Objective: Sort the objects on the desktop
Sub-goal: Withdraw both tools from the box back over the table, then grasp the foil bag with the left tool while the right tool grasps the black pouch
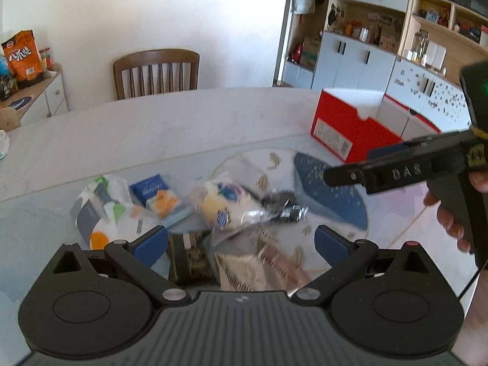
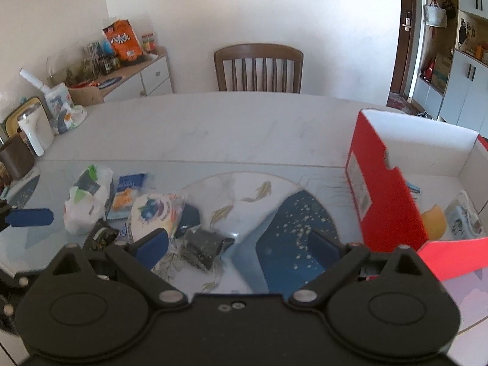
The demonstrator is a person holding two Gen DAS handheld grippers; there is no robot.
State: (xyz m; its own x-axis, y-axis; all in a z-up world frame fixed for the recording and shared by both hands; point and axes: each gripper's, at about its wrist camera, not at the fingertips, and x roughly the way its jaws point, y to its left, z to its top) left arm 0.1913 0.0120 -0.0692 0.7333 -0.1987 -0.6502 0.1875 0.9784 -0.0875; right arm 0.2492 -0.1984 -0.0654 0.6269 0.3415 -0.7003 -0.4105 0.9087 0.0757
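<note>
pale table (image 2: 213, 128), blurred packets (image 1: 225, 204) perhaps snacks, red box (image 2: 381, 192), both grippers (image 1: 241, 241) (image 2: 238, 244) spread wide

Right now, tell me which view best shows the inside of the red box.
The right wrist view: it looks down into the red box, showing a yellow item on its floor. The left wrist view shows only the box's outer walls.

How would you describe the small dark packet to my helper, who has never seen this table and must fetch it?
Start at the open red box on the right of the white table, then look left across the blue-and-white fish-patterned mat. The small dark packet lies at the right edge of the snack pile. Unlike its pale, colourful neighbours, it is nearly black in clear crinkly wrap.
</note>
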